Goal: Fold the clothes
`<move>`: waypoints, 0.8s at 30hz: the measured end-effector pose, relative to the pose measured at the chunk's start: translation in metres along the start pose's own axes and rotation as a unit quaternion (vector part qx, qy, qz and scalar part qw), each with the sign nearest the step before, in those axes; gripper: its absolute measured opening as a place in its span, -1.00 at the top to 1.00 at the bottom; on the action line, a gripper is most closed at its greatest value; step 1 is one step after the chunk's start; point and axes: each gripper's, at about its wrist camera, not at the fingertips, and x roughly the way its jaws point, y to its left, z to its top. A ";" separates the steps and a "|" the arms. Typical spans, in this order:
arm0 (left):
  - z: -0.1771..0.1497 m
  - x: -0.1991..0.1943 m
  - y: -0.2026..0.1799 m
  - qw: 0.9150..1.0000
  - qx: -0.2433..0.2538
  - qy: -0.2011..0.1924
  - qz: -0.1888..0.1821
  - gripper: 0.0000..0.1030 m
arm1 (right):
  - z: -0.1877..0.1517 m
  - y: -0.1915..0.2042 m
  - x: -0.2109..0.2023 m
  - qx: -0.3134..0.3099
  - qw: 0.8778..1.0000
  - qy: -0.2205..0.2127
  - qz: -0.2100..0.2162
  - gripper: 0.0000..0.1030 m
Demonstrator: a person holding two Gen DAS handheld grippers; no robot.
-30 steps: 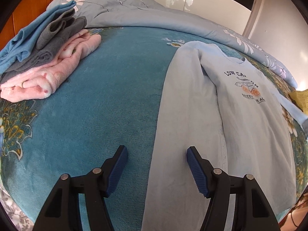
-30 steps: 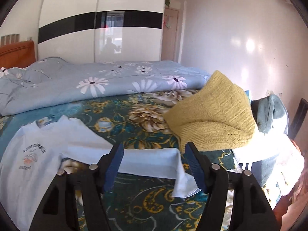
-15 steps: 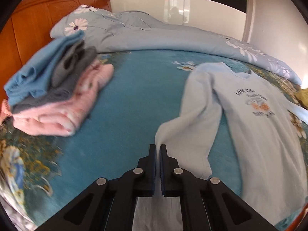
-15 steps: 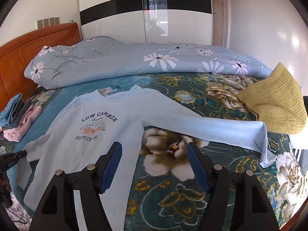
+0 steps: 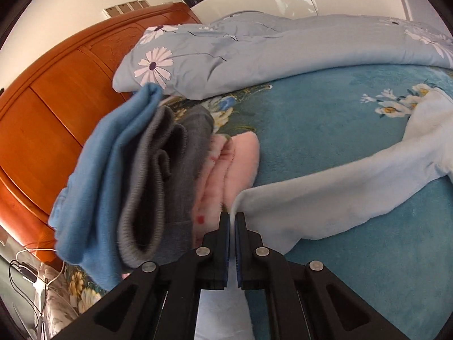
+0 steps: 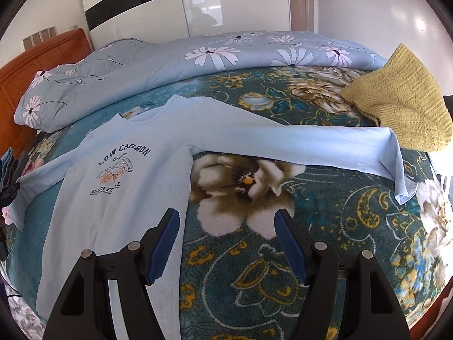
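Observation:
A pale blue long-sleeved shirt (image 6: 124,175) with dark lettering lies face up on the bed. My left gripper (image 5: 232,217) is shut on the shirt's left sleeve (image 5: 320,198) near its cuff, and the sleeve stretches away to the right. In the right wrist view that gripper is a small dark shape (image 6: 10,191) at the far left edge. The shirt's other sleeve (image 6: 311,144) lies stretched out to the right, its cuff hanging near a yellow knit. My right gripper (image 6: 226,223) is open above the shirt's right side edge, with nothing between its fingers.
A stack of folded clothes (image 5: 136,187), blue, grey and pink, lies just left of my left gripper. A flowered pale blue duvet (image 6: 175,62) runs along the back of the bed. A yellow knit (image 6: 402,113) sits at the right. The wooden headboard (image 5: 48,119) stands at the left.
My left gripper closed on the sleeve near the cuff and carried it left, close to the folded stack. My right gripper swung left and down over the shirt's side, still open.

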 end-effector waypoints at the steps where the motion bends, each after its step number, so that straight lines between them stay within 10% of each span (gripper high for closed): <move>1: -0.002 -0.001 0.000 1.000 -0.009 0.002 -0.022 0.85 | -0.001 0.000 -0.001 -0.002 1.000 0.002 0.002 -0.38; 4: -0.007 -0.012 -0.002 0.997 -0.016 0.006 -0.070 0.74 | -0.004 0.003 -0.007 -0.011 1.000 0.002 0.010 -0.38; 6: -0.016 -0.029 -0.003 0.995 -0.015 0.006 -0.094 0.04 | -0.007 0.004 -0.014 -0.014 1.000 0.000 0.018 -0.38; 8: -0.029 -0.055 -0.003 0.992 -0.031 -0.008 -0.120 -0.08 | -0.014 0.008 -0.019 -0.014 0.999 0.002 0.034 -0.38; 16: -0.114 -0.148 -0.032 0.948 -0.092 -0.004 -0.306 -0.22 | -0.088 0.021 -0.023 -0.020 0.992 0.070 0.105 -0.38; 24: -0.146 -0.194 -0.053 0.948 -0.065 0.001 -0.311 -0.23 | -0.127 0.028 -0.030 -0.012 0.987 0.091 0.134 -0.38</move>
